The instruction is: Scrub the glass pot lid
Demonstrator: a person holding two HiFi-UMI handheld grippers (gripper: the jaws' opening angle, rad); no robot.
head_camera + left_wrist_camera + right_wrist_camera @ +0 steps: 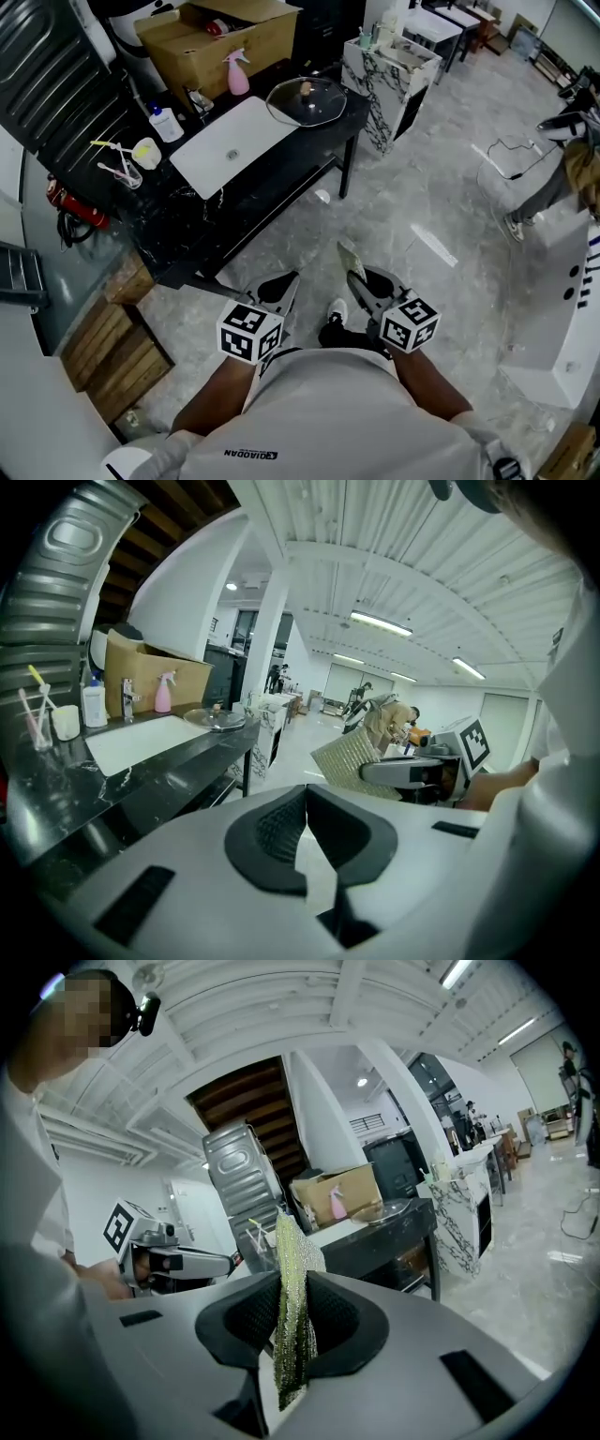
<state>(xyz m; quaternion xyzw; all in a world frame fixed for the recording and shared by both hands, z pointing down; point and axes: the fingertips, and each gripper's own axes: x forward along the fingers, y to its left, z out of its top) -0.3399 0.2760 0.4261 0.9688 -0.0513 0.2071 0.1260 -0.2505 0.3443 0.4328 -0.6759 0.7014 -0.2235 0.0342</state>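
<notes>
Closest to the head camera is the person's white-shirted torso, with both grippers held low in front of it over the grey floor, well apart from the work area, so by the look of it no scrubbing is under way yet. On the left gripper (279, 287) the jaws are pressed together with nothing between them; it looks free to steady the lid later. On the right gripper (362, 282) the jaws pinch a yellow-green mesh scrubbing pad (292, 1330) edge-on, its long axis running along the jaws and its free end sticking out past the tips, likely so that end can be rubbed on glass. A round glass pot lid (307, 100) lies flat at the far right end of the black marble-patterned counter (187, 228), just beside the white rectangular sink basin (230, 145). Being round, it has no long axis; its knob points up
</notes>
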